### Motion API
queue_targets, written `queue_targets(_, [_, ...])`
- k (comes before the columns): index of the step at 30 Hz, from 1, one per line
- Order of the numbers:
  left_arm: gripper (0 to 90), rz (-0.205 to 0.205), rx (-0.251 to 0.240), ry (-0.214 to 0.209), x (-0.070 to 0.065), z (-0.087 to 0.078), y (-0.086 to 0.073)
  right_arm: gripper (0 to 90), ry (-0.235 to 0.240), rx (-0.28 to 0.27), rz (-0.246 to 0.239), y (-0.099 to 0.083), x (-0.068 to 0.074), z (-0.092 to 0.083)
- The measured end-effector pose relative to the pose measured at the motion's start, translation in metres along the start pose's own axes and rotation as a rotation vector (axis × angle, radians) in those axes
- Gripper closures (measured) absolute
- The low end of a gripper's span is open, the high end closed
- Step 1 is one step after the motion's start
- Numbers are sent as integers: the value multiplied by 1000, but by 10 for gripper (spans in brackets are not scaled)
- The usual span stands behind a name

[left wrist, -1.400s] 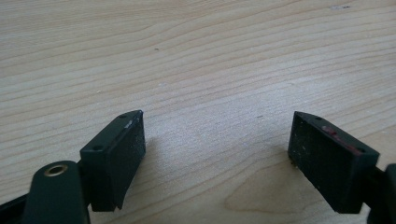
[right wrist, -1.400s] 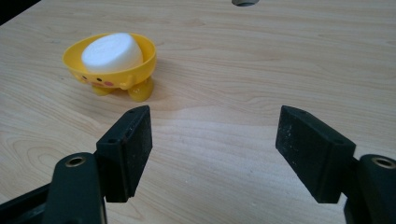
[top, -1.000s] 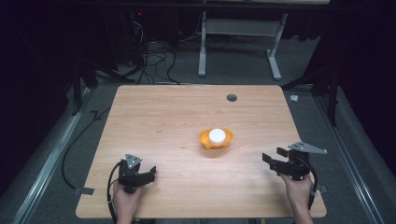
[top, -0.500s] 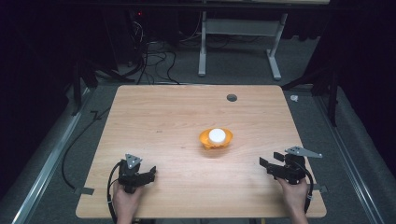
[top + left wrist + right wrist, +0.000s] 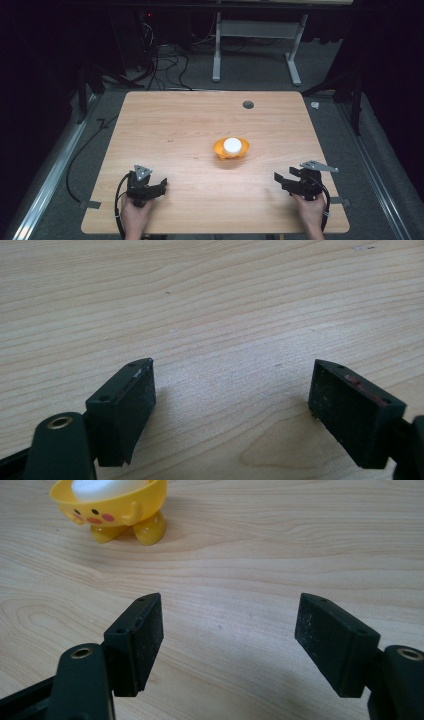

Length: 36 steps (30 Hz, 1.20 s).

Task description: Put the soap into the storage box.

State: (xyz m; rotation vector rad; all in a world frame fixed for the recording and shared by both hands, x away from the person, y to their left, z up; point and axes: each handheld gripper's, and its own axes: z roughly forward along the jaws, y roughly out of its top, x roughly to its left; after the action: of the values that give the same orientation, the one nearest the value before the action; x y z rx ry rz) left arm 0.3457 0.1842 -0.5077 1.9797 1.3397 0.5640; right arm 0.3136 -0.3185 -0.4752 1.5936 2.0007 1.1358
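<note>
High view: a wooden table [image 5: 165, 125] spans the middle of the frame, and two hands come in at its lower edge. The left hand [image 5: 134, 216], at lower left, grasps the left gripper [image 5: 159, 187] from behind, its jaws pointing toward the right of the frame, low over the wood. The right hand [image 5: 311, 212], at lower right, holds the right gripper [image 5: 281, 180] with its jaws pointing left and slightly up the frame, a grey three-cornered plate on top.

A yellow chick-shaped bowl [image 5: 231, 148] stands right of centre, holding a white round object [image 5: 232, 145]. It is well apart from both grippers, nearer the right one.

Left gripper view has the jaws spread wide over bare wood, nothing between them. Right gripper view likewise has the jaws wide apart and empty, with the yellow chick-shaped bowl [image 5: 112, 510] at upper left, standing on two small feet.
</note>
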Motion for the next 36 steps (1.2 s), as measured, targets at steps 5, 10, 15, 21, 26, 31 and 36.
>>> queue_targets(5, [194,0,1,-1,0,0,0,283,-4,9,-4,-4,1,4])
queue_targets(10, [194,-1,0,0,0,0,0,283,-9,20,-16,-7,2,8])
queue_targets(15, [195,-1,1,-2,0,0,0,283,-12,30,-22,-10,4,11])
queue_targets(21, [195,-1,1,-2,0,0,0,284,-23,46,-37,-15,5,16])
queue_targets(26, [195,-1,1,-2,0,0,0,283,-47,58,-65,-17,9,18])
queue_targets(31, [195,-1,1,-2,0,0,0,282,-64,66,-84,-18,12,21])
queue_targets(36, [195,-4,-3,-2,0,0,0,280,-74,63,-108,-19,14,22])
